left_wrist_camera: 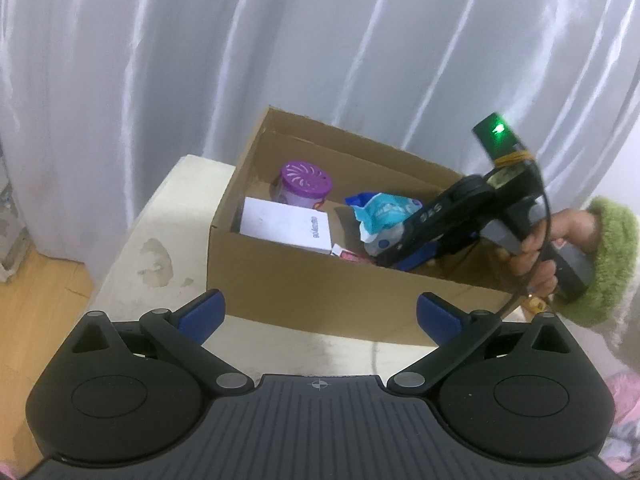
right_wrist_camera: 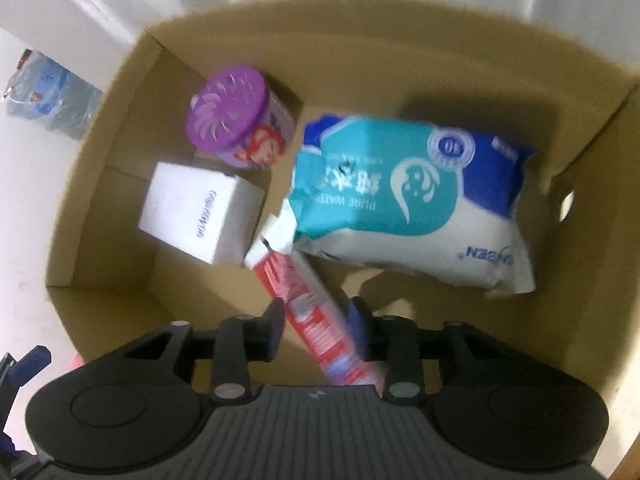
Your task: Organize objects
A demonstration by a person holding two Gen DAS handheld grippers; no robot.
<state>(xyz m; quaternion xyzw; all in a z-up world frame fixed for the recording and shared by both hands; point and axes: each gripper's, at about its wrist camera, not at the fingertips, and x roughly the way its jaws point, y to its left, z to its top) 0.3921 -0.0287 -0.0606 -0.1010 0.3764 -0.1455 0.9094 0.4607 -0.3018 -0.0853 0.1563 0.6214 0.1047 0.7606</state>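
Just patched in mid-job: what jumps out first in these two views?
The open cardboard box fills the right wrist view, the big blue-and-white wipes pack lying at its right and the purple-lidded jar at back left. In front, a red-and-white tube box lies between the right tongs. The left tongs gape outside.

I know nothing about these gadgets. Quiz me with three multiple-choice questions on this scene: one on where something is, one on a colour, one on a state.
1. Where does the white box lie?
A. inside the cardboard box
B. on the wooden floor
C. on top of the wipes pack

2. What colour is the round container's lid?
A. green
B. purple
C. orange

3. How does the left gripper stand?
A. shut on a cloth
B. open, nothing between its fingers
C. shut on the carton's wall

Answers: 1 A, it sits beside the wipes pack in the carton. 2 B, plainly purple. 3 B, its blue pads stand far apart.
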